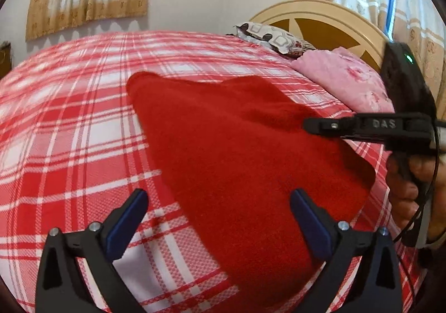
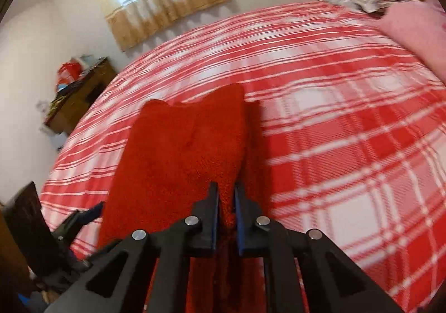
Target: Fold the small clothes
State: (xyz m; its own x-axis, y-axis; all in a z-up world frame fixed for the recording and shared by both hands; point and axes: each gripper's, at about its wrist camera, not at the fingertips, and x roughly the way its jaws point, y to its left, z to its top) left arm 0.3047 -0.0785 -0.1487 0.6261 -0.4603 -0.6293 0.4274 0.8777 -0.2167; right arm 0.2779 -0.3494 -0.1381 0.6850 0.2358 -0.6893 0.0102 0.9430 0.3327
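Bed (image 1: 69, 123) with one plaid cover and two pillows (image 1: 343, 76), plus one red cloth (image 1: 237, 145) lying flat on top. Left gripper (image 1: 220, 209) is wide open, holding nothing; right gripper (image 2: 226, 195) is pinched onto the cloth's edge.

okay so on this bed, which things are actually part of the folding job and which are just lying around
Part of the job:
red garment
left claw, open
right claw, shut on the garment's edge

Just lying about:
pink pillow
patterned pillow
clutter on the wooden cabinet
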